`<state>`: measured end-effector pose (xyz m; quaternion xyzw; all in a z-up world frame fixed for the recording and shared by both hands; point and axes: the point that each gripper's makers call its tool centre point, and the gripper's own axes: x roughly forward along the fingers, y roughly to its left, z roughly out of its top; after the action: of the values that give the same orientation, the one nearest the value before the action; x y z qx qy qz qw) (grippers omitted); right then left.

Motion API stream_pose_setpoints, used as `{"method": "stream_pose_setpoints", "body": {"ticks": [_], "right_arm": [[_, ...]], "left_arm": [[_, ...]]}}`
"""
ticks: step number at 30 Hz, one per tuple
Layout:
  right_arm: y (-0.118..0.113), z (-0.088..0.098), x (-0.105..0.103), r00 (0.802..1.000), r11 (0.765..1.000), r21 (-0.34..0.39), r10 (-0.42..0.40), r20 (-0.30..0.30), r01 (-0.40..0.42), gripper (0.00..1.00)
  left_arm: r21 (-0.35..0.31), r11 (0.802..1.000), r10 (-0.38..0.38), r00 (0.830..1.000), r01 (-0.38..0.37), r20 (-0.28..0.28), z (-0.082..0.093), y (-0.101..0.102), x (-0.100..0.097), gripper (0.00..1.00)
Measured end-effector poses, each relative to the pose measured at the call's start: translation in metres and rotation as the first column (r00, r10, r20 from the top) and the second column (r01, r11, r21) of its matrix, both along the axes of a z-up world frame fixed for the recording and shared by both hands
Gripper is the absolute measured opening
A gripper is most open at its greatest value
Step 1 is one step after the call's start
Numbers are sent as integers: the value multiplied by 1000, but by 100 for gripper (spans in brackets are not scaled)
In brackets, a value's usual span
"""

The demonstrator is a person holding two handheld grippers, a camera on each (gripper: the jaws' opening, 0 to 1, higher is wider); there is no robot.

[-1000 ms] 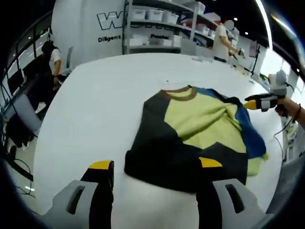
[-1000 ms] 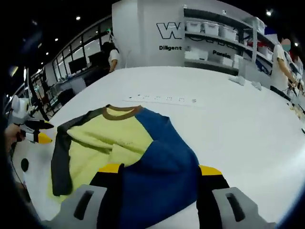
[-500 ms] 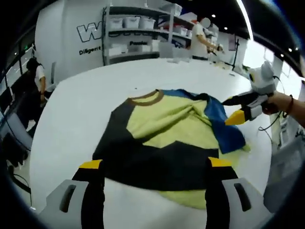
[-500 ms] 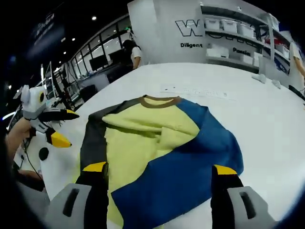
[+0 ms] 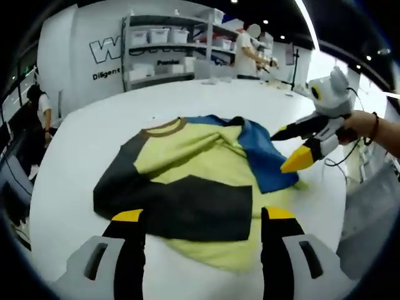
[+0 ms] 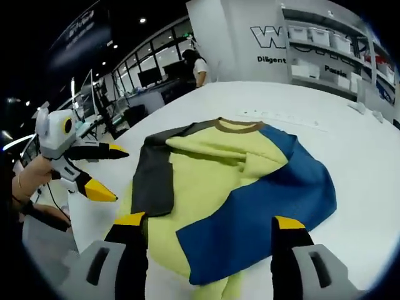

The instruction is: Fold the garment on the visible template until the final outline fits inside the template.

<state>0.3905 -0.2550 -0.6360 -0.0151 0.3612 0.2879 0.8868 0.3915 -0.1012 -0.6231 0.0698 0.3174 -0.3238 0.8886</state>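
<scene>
A sweater (image 5: 194, 169) with a yellow front, brown collar, one dark grey sleeve and one blue sleeve lies on the white table (image 5: 81, 137), both sleeves folded across its front. My left gripper (image 5: 199, 220) is open at the garment's hem, nothing between its fingers. The right gripper (image 5: 294, 147) enters the left gripper view from the right, open, beside the blue sleeve (image 5: 262, 156). In the right gripper view the sweater (image 6: 231, 181) lies ahead, my right gripper (image 6: 209, 226) stands open over its hem, and the left gripper (image 6: 103, 172) is open at the left by the grey sleeve (image 6: 153, 178).
Shelves with white bins (image 5: 169, 50) stand behind the table, where a person (image 5: 253, 47) works. Another person (image 6: 199, 65) stands at desks with monitors far back. A strip of small marks (image 6: 281, 115) lies on the table beyond the collar. A hand (image 5: 369, 128) holds the right gripper.
Both views have pulled back and swung around the sweater. The two grippers have risen off the cloth and stand open beside it; the sleeves stay folded over the front.
</scene>
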Motion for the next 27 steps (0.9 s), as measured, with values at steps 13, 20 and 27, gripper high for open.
{"method": "stream_pose_setpoints", "body": {"ticks": [13,20,27], "right_arm": [[10,-14,-28,993,991,-66,115,-11,-116,65],[5,-19,-27,991,984,-123,131,24,-127,51],[-2,-25,-25,986,969,-205,153,67,-136,30]], "left_arm": [[22,998,-62,998,63,-27,-20,-28,-29,54],[81,993,-83,997,83,1,-31,-31,-25,45],[122,990,-74,997,72,12,-41,-30,-24,36]]}}
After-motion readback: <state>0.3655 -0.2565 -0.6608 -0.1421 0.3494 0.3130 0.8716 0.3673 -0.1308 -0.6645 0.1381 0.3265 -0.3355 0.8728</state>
